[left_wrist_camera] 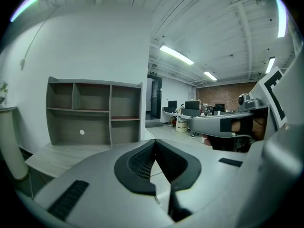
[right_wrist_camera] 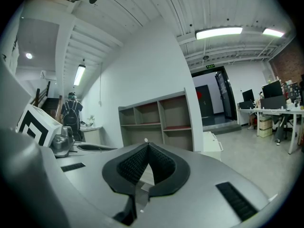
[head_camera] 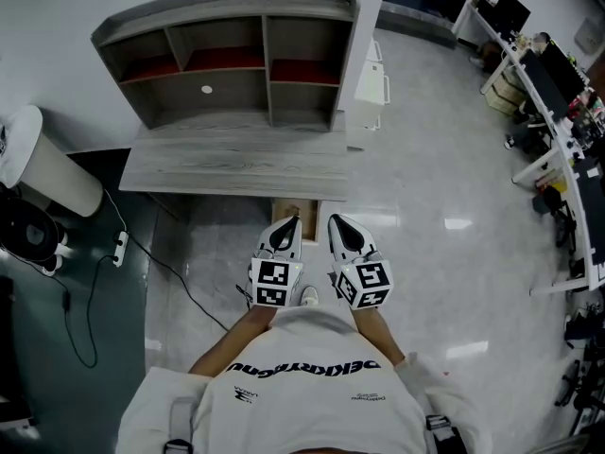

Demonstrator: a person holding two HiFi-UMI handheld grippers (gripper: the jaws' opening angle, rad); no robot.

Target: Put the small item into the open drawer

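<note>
A grey wooden desk (head_camera: pixel 236 164) with a shelf hutch (head_camera: pixel 227 55) stands in front of me. A small white round item (head_camera: pixel 207 90) shows in the lower left compartment of the hutch; it also shows in the left gripper view (left_wrist_camera: pixel 81 132). Under the desk's front edge a light wooden drawer (head_camera: pixel 307 212) sticks out a little. My left gripper (head_camera: pixel 288 223) and right gripper (head_camera: pixel 338 223) hover side by side just in front of it, both shut and holding nothing. The left gripper view (left_wrist_camera: pixel 155 140) and the right gripper view (right_wrist_camera: pixel 148 145) show the jaw tips meeting.
A white cylinder (head_camera: pixel 47 164) stands left of the desk, with a power strip (head_camera: pixel 120 246) and cables on the dark floor. A white cabinet (head_camera: pixel 373 88) sits right of the desk. Office desks (head_camera: pixel 558 130) line the far right. A person with a backpack (right_wrist_camera: pixel 71 113) stands at a distance.
</note>
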